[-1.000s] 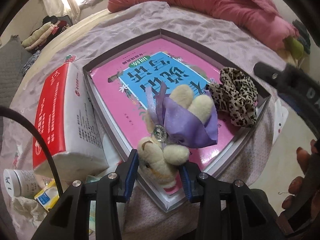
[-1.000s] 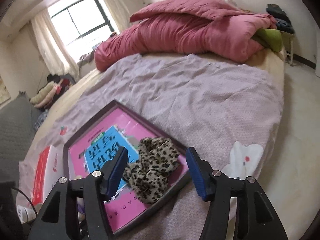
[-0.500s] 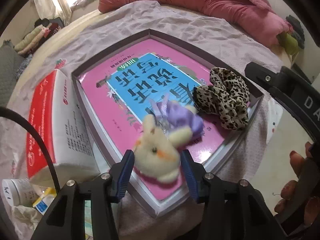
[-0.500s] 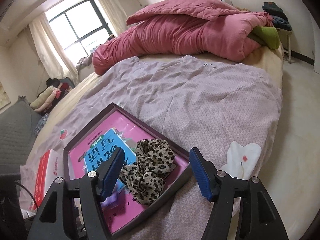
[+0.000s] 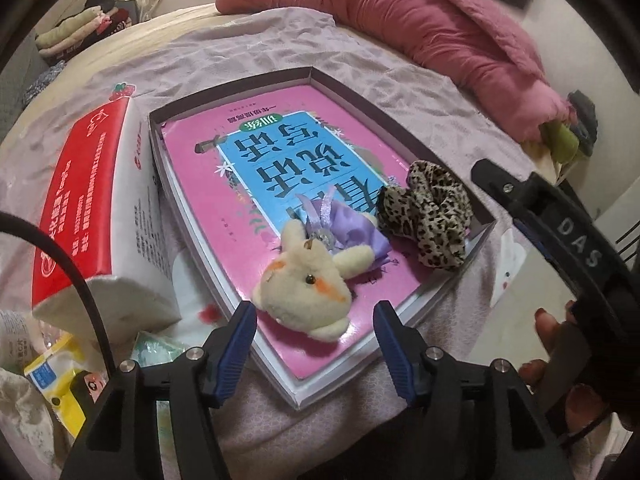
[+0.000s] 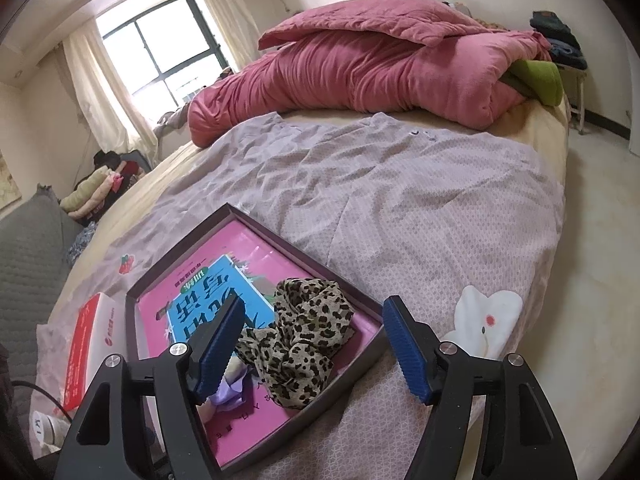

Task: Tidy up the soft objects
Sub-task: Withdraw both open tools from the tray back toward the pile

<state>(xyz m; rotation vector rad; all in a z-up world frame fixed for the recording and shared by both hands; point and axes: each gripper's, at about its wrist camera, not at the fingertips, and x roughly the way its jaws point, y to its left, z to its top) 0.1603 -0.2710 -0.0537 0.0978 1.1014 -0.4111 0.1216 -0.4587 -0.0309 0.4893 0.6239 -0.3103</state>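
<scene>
A cream plush bunny (image 5: 308, 292) in a purple dress lies face up on the pink book (image 5: 224, 200) inside a shallow dark-rimmed box (image 5: 224, 94) on the bed. My left gripper (image 5: 316, 336) hovers just in front of the bunny's head, its jaws opening and the blue pads clear of the plush. A leopard-print scrunchie (image 5: 428, 216) rests in the box's right corner. My right gripper (image 6: 312, 344) stands over that scrunchie (image 6: 304, 340) with its jaws opening and nothing pressed between them. Its left finger hides most of the bunny (image 6: 228, 392).
A red and white tissue pack (image 5: 92, 208) leans against the box's left side, with small packets (image 5: 52, 376) beside it. A rolled pink quilt (image 6: 380, 68) lies across the far bed. The bed edge and floor (image 6: 600, 280) are at the right.
My left gripper has let go of the plush bunny and its jaws have widened. The bunny dropped onto the book and now lies face up. My right jaws spread a little.
</scene>
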